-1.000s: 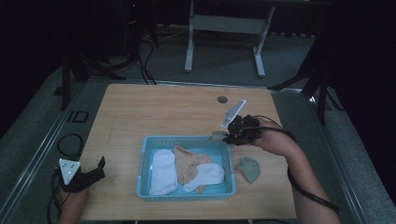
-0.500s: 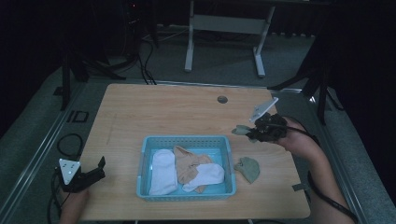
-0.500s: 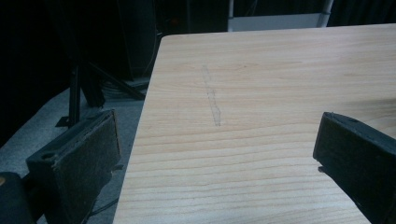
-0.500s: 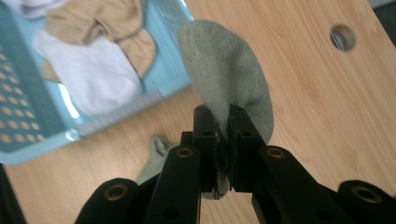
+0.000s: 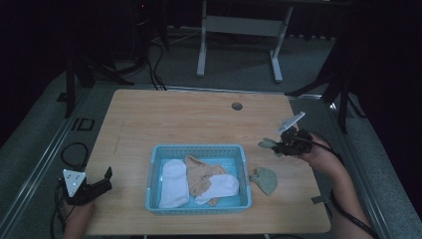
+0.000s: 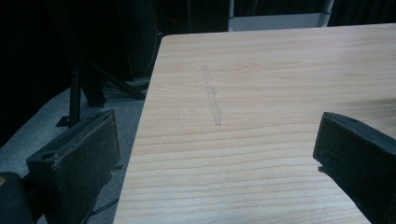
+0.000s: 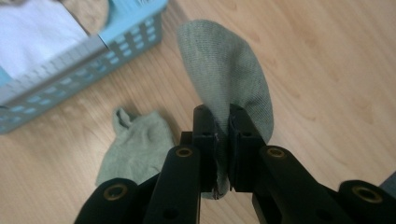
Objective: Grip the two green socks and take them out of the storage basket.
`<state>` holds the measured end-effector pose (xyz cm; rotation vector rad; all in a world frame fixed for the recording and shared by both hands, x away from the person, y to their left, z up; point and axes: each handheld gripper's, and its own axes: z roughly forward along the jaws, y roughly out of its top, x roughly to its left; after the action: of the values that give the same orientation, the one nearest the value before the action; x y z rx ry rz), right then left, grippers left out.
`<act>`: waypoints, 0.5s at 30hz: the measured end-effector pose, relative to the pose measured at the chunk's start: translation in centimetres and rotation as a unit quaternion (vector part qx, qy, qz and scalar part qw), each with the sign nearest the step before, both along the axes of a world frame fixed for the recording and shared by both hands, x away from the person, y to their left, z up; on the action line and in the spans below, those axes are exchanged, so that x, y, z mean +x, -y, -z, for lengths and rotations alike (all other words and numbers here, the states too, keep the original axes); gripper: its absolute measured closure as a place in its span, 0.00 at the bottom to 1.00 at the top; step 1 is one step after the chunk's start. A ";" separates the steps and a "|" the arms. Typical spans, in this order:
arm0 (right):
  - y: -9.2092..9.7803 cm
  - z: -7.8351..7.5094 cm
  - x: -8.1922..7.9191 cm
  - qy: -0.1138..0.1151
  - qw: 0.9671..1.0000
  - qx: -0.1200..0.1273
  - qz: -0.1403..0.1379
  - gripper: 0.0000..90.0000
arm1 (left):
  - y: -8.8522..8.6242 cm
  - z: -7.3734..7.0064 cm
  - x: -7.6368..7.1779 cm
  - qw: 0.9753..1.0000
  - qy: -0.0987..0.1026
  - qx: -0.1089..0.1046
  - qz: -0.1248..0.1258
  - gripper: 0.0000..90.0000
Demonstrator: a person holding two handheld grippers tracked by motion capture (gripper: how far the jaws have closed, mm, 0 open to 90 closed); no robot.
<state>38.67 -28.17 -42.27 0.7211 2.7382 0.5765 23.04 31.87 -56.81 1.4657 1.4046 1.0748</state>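
Note:
My right gripper (image 5: 281, 147) (image 7: 222, 116) is shut on a grey-green sock (image 7: 224, 70) (image 5: 266, 143), held above the table to the right of the blue basket (image 5: 198, 149) (image 7: 107, 39). A second grey-green sock (image 5: 263, 179) (image 7: 133, 147) lies flat on the wood beside the basket's right wall. Inside the basket lie white socks (image 5: 173, 183) and a tan sock (image 5: 199, 175). My left gripper (image 5: 101, 183) (image 6: 215, 158) rests at the table's front-left corner, open, with bare wood between its jaws.
The wooden table (image 5: 189, 119) has a round cable hole (image 5: 237, 106) near its far edge. Its left edge (image 6: 140, 140) runs close beside my left gripper. A white frame stand (image 5: 239, 25) and cables sit on the floor beyond the table.
My right gripper has carried the grey-green sock away from the basket, rightward toward the table's right edge. The left gripper has stayed put.

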 end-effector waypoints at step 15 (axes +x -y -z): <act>2.2 6.2 1.5 -0.025 0.998 0.017 0.056 0.92 | 0.0 0.0 0.0 1.000 0.000 0.000 -0.001 0.00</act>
<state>40.20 -30.40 -48.46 0.9024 2.7170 0.5879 23.03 31.85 -56.81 1.4651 1.4056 1.0754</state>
